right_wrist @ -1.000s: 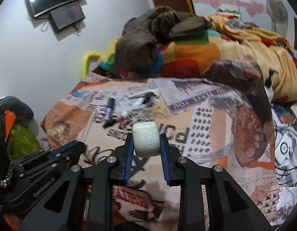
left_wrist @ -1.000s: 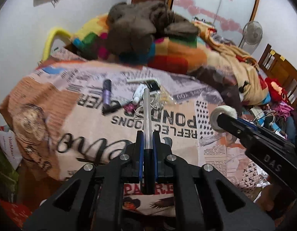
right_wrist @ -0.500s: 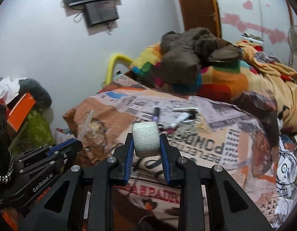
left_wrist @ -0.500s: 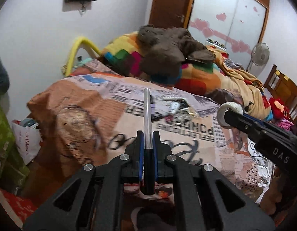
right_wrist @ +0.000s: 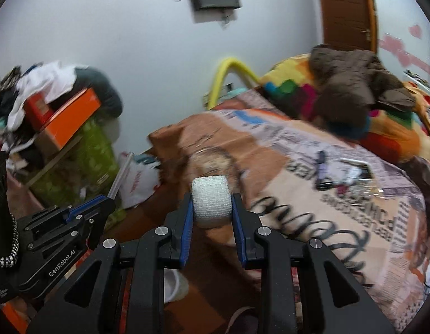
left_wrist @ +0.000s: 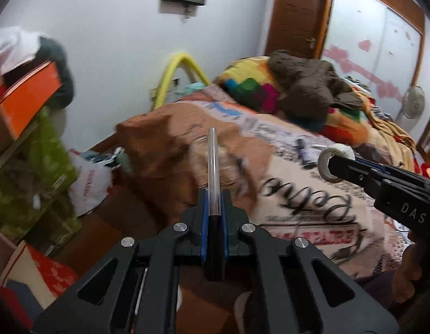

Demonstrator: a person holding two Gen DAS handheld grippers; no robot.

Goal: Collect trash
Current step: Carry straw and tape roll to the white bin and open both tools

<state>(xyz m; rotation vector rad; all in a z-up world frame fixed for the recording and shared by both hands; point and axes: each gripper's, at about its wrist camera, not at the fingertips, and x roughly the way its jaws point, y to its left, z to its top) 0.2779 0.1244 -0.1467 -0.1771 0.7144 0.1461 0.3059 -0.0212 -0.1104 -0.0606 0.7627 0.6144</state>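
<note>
My left gripper [left_wrist: 214,194] is shut on a clear plastic tube [left_wrist: 213,161] that sticks straight out ahead; it also shows in the right wrist view [right_wrist: 119,176]. My right gripper [right_wrist: 211,206] is shut on a white gauze roll [right_wrist: 211,204], seen from the side in the left wrist view [left_wrist: 334,164]. Both are held in the air near the bed's foot corner. A white plastic bag [left_wrist: 88,181] lies on the floor by the bed [right_wrist: 137,181]. More small litter [right_wrist: 340,175] lies on the printed bedspread [right_wrist: 312,208].
Cluttered shelving with an orange box [right_wrist: 67,119] and green fabric [left_wrist: 39,167] stands at the left. A brown garment [left_wrist: 307,89] and colourful blankets are piled at the bed's far end. A white bowl-like thing [right_wrist: 174,284] sits on the floor below.
Both grippers have swung left and back from the bed with their objects still held; the floor, bag and left shelving have come into view.
</note>
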